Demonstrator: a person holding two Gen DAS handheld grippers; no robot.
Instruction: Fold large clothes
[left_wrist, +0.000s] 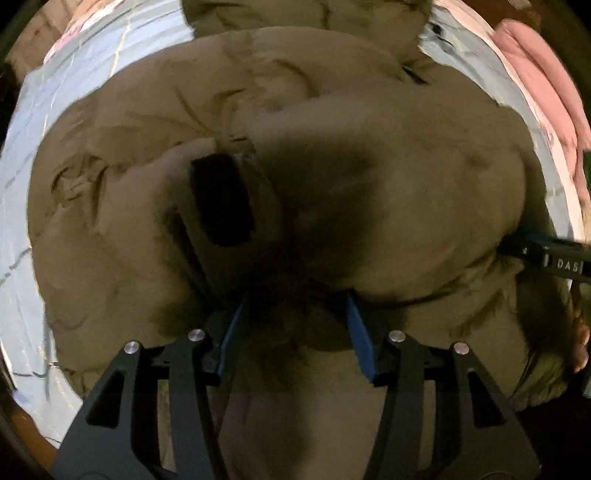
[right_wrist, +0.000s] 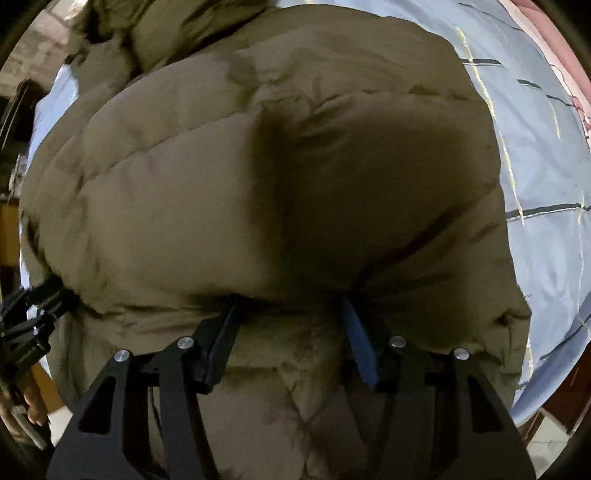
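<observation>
Where the left wrist view begins, the left gripper (left_wrist: 295, 295) points down into a fold of the olive puffer jacket (left_wrist: 369, 184); its jaws stand about half apart, with padded fabric bunched between the blue pads (left_wrist: 360, 332). The tips are buried in the fold, so I cannot tell whether the pads press on the cloth. Just beyond them a black sleeve opening (left_wrist: 221, 199) gapes on the jacket's upper layer, and further right the right gripper (left_wrist: 546, 258) pokes in at the jacket's edge, with part of a hand (left_wrist: 581, 343) below it.

In the right wrist view, the right gripper (right_wrist: 291, 299) also points down at the jacket (right_wrist: 221, 166), jaws roughly half apart, their tips hidden under a bulging quilted fold; fabric lies between them, but a firm grip cannot be told. At the left edge the left gripper (right_wrist: 33, 306) touches the jacket's side.

The jacket lies spread on a bed, over a pale blue sheet (right_wrist: 546, 166) with thin lines. Farther off, a pink cloth (left_wrist: 543, 85) lies at the bed's edge.
</observation>
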